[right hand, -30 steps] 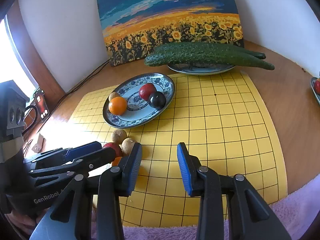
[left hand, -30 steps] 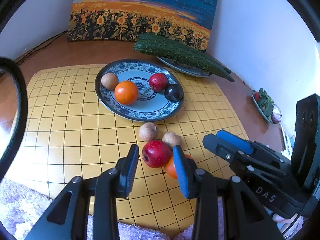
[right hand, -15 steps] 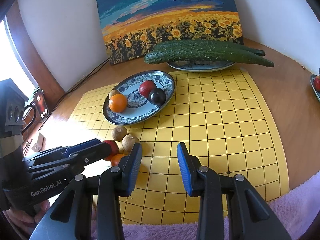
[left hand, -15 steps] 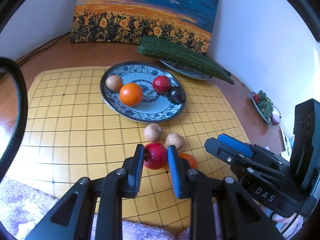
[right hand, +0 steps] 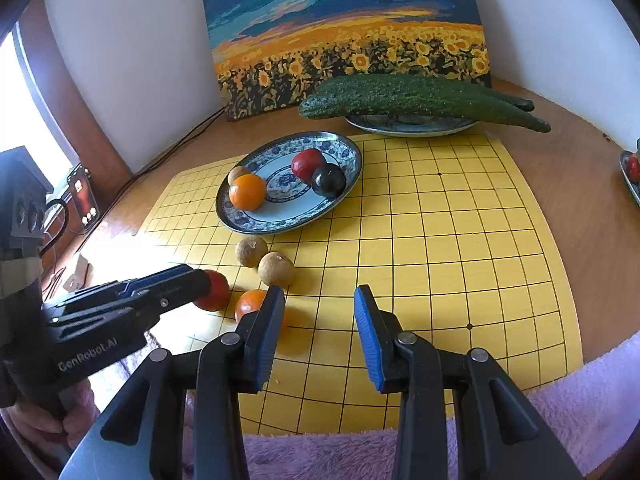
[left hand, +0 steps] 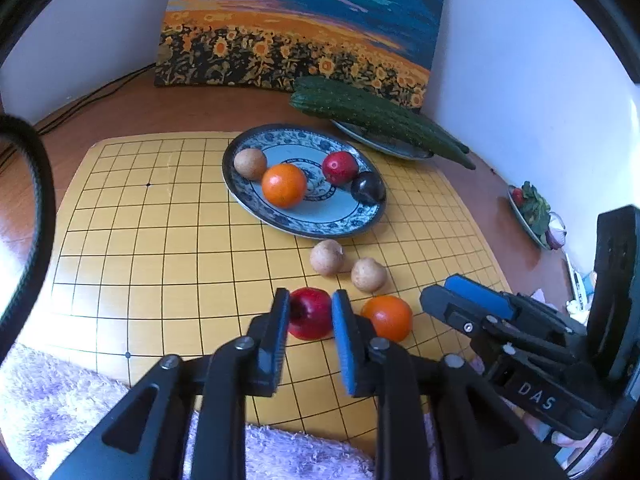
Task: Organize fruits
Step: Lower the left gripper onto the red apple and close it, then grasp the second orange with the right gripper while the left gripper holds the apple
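A blue-patterned plate (left hand: 320, 228) on the yellow grid mat holds an orange (left hand: 284, 185), a red fruit (left hand: 340, 167), a dark plum (left hand: 367, 187) and a brown fruit (left hand: 250, 163). In front of it lie two brown fruits (left hand: 327, 257) (left hand: 368, 275), an orange (left hand: 387, 318) and a red apple (left hand: 310, 316). My left gripper (left hand: 310, 300) has the red apple between its pads; both pads touch it while the jaws are opening slightly. My right gripper (right hand: 320, 304) stands open over bare mat, just right of the loose orange (right hand: 250, 304), with nothing between its fingers.
Two long cucumbers (right hand: 420, 98) lie across a plate behind the mat, before a sunflower painting (right hand: 344, 32). A small dish of vegetables (left hand: 532, 212) sits far right. A purple towel (right hand: 320, 456) covers the near edge. A phone (right hand: 82, 198) and cables lie at left.
My left gripper's jaws came together from wide apart onto the red apple. The right gripper has stayed where it was, open.
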A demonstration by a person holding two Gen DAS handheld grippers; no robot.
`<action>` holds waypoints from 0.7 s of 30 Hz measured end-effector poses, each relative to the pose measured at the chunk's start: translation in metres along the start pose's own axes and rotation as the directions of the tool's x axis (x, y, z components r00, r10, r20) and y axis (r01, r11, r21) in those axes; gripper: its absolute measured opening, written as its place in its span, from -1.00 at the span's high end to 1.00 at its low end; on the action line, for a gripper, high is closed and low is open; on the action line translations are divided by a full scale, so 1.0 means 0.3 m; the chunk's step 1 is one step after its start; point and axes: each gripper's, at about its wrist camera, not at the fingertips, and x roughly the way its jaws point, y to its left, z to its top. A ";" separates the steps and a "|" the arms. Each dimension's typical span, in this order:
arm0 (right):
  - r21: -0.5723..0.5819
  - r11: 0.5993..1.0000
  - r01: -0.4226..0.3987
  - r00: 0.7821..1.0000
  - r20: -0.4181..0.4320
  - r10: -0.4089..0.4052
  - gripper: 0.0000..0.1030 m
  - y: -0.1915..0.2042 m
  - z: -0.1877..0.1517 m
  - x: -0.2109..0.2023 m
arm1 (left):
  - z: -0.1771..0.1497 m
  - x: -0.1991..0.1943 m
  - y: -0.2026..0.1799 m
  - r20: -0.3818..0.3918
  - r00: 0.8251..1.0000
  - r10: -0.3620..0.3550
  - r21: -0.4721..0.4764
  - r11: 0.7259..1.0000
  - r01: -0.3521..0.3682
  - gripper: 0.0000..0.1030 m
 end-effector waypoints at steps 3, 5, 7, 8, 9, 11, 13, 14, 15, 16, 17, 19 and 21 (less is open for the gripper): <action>0.000 1.000 -0.001 1.000 0.003 0.001 0.27 -0.001 0.000 -0.004 | -0.005 0.013 -0.003 -0.013 1.000 -0.006 -0.005 1.000 0.005 0.32; -0.001 1.000 -0.004 1.000 0.002 0.004 0.27 -0.001 -0.001 -0.003 | -0.009 0.019 -0.003 -0.019 1.000 -0.006 -0.003 1.000 0.006 0.29; -0.001 1.000 -0.009 1.000 -0.001 0.009 0.27 0.000 -0.003 0.001 | -0.012 0.022 -0.007 -0.018 1.000 -0.005 0.003 1.000 0.005 0.29; -0.003 1.000 -0.011 1.000 -0.002 0.011 0.27 0.001 -0.005 0.002 | -0.013 0.023 -0.008 -0.018 1.000 -0.004 0.005 1.000 0.004 0.29; -0.004 1.000 -0.013 1.000 -0.003 0.013 0.27 0.002 -0.007 0.004 | -0.013 0.026 -0.009 -0.019 1.000 -0.005 0.005 1.000 0.006 0.29; -0.003 1.000 -0.019 1.000 -0.006 0.019 0.27 0.005 -0.009 0.006 | -0.013 0.032 -0.010 -0.023 1.000 -0.012 0.005 1.000 0.013 0.32; -0.004 1.000 -0.022 1.000 -0.006 0.022 0.27 0.006 -0.011 0.005 | -0.014 0.034 -0.015 -0.021 1.000 -0.022 0.008 1.000 0.022 0.41; -0.005 1.000 -0.023 1.000 -0.006 0.023 0.27 0.007 -0.011 0.004 | -0.014 0.034 -0.018 -0.018 1.000 -0.017 0.013 1.000 0.017 0.41; -0.005 1.000 -0.025 1.000 -0.006 0.025 0.27 0.007 -0.012 0.003 | -0.015 0.034 -0.020 -0.015 1.000 -0.012 0.019 1.000 0.012 0.41; -0.005 1.000 -0.026 1.000 -0.005 0.026 0.27 0.008 -0.011 0.002 | -0.016 0.033 -0.021 -0.013 1.000 -0.009 0.022 1.000 0.010 0.41; -0.006 1.000 -0.027 1.000 -0.005 0.027 0.27 0.009 -0.012 0.002 | -0.016 0.032 -0.020 -0.012 1.000 -0.009 0.022 1.000 0.009 0.41; -0.008 0.999 -0.031 1.000 -0.007 0.031 0.27 0.013 -0.013 0.002 | -0.015 0.024 -0.016 -0.005 1.000 -0.005 0.020 1.000 0.005 0.41; -0.013 0.999 -0.033 0.999 -0.010 0.033 0.27 0.019 -0.013 0.004 | -0.010 0.011 -0.007 0.008 1.000 0.008 0.017 1.000 -0.008 0.41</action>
